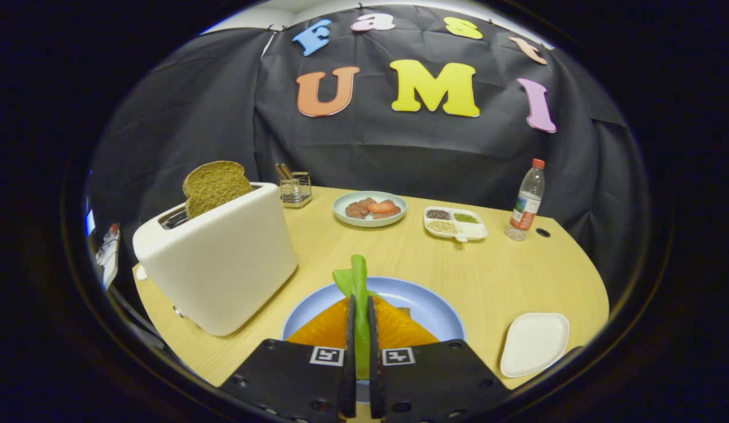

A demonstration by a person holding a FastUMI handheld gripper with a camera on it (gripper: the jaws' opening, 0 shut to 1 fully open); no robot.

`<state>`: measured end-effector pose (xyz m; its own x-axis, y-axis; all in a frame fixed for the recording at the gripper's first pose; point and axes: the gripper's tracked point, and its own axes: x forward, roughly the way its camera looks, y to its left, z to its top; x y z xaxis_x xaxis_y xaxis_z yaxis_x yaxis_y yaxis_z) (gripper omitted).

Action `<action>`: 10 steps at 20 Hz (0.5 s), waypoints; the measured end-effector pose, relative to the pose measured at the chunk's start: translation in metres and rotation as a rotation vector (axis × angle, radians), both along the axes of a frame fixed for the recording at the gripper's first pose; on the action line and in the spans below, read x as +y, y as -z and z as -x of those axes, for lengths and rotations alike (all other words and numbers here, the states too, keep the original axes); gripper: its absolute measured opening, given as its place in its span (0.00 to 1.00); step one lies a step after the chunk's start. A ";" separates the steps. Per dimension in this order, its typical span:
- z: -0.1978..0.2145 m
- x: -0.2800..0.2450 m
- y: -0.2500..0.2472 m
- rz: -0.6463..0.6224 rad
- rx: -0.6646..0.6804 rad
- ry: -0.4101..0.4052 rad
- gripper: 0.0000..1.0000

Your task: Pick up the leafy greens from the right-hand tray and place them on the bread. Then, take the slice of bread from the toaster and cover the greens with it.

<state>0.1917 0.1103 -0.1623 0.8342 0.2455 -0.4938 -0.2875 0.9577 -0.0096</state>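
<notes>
Greens (357, 288) pinched in the tool (360, 305) hang over orange bread (394, 329); toaster (220, 258) beside the plate (426, 305).

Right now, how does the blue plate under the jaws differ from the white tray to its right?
The round light-blue plate carries an orange bread slice; the squarish white tray lies bare. The plate sits directly beneath the gripper, whose jaws pinch the green leaf; the tray sits aside. Both rest on the wooden table.

even indoor light, fisheye-bent edges
</notes>
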 end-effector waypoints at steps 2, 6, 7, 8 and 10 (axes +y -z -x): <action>0.003 0.001 0.004 0.009 0.001 0.000 0.24; 0.009 0.000 0.007 0.001 0.007 0.008 0.38; 0.011 -0.003 0.001 -0.004 -0.008 0.018 0.44; 0.015 -0.005 -0.009 -0.010 -0.034 0.031 0.50; 0.024 -0.006 -0.037 -0.018 -0.113 0.058 0.70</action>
